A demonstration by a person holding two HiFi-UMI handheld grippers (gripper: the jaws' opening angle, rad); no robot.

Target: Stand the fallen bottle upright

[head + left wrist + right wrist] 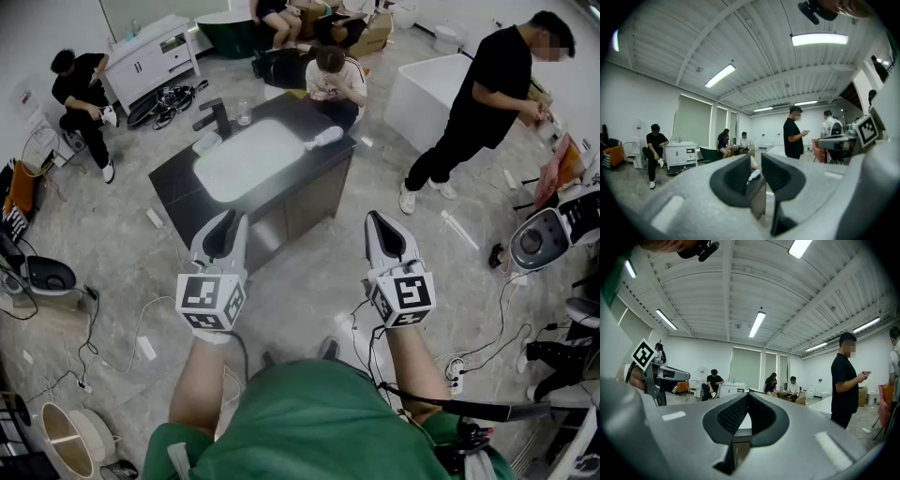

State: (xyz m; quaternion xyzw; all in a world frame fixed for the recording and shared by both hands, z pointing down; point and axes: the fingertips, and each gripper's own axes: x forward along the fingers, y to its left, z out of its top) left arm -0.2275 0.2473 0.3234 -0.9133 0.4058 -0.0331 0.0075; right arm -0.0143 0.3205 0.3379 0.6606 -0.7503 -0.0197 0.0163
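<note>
- Lying on its side, the white bottle (323,138) rests at the far right corner of the dark counter (178,187), just beside the basin (248,157), its long axis slanting across the head view.
- Both grippers hang level, well short of the counter. I'd call the right gripper (380,225) a little nearer, though the left gripper (225,220) sights the bottle through its gap.
- Left jaws stand slightly apart and empty; right jaws are pressed together on nothing.
- The basin looks empty. A glass (244,112) stands by the faucet (216,117); I can't tell its contents.
</note>
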